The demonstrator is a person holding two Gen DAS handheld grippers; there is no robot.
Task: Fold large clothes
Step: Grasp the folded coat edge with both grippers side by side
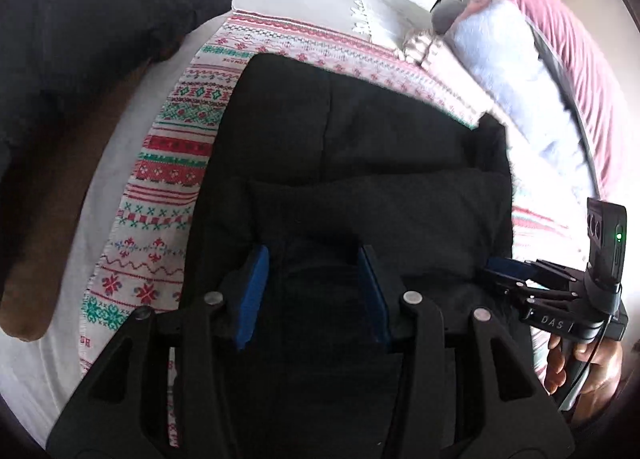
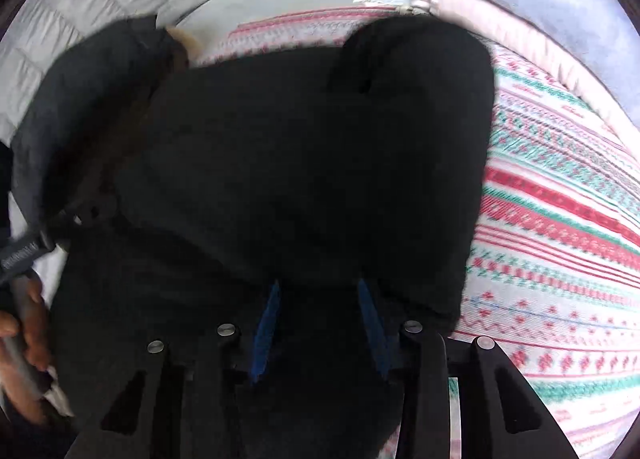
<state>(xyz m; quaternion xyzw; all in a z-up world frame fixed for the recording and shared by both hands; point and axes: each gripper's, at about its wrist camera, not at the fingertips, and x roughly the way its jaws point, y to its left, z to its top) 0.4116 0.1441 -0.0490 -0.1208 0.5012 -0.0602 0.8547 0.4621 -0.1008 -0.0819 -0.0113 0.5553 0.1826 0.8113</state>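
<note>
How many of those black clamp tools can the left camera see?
2: the left gripper at bottom centre over the black garment, and the right gripper at the right edge.

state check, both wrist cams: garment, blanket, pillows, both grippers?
black garment: partly folded, lying on the blanket, a layer doubled over.
patterned blanket: spread flat under the garment.
pale blue pillow: lying at the blanket's far edge.
left gripper: fingers apart over black fabric; grip unclear.
right gripper: fingers apart over black fabric; grip unclear, view blurred.
</note>
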